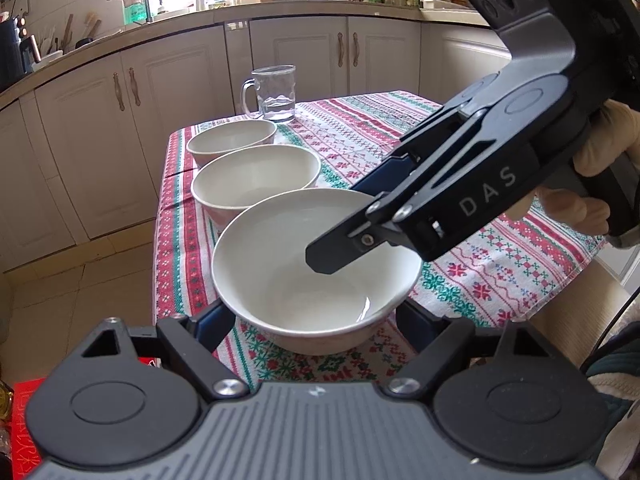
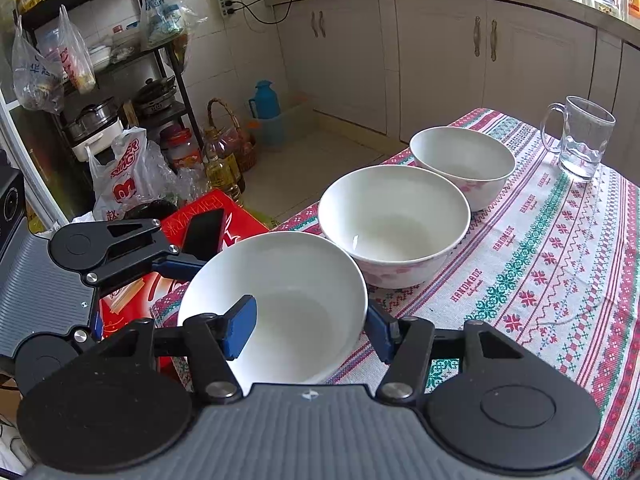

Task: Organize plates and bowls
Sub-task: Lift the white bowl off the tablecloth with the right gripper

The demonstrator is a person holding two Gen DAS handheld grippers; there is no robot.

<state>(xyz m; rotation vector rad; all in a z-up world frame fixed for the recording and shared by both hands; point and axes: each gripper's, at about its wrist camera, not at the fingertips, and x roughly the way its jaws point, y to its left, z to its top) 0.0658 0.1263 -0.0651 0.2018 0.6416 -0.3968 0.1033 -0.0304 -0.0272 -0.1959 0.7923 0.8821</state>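
Observation:
Three white bowls stand in a row on the patterned tablecloth. The nearest bowl [image 1: 304, 272] [image 2: 280, 300] sits at the table's corner, with the middle bowl [image 1: 256, 180] [image 2: 394, 220] and the far bowl [image 1: 232, 138] [image 2: 462, 160] behind it. My right gripper [image 2: 310, 330] [image 1: 348, 228] is open, one finger inside the nearest bowl and one outside its rim. My left gripper [image 1: 316, 320] is open, its fingers wide on either side of the same bowl, low by its base.
A glass mug [image 1: 276, 92] [image 2: 580, 140] with a little water stands beyond the far bowl. The table edge [image 1: 160, 240] drops to the tiled floor on the left. Bottles, bags and a red box [image 2: 208, 224] lie on the floor beside the table.

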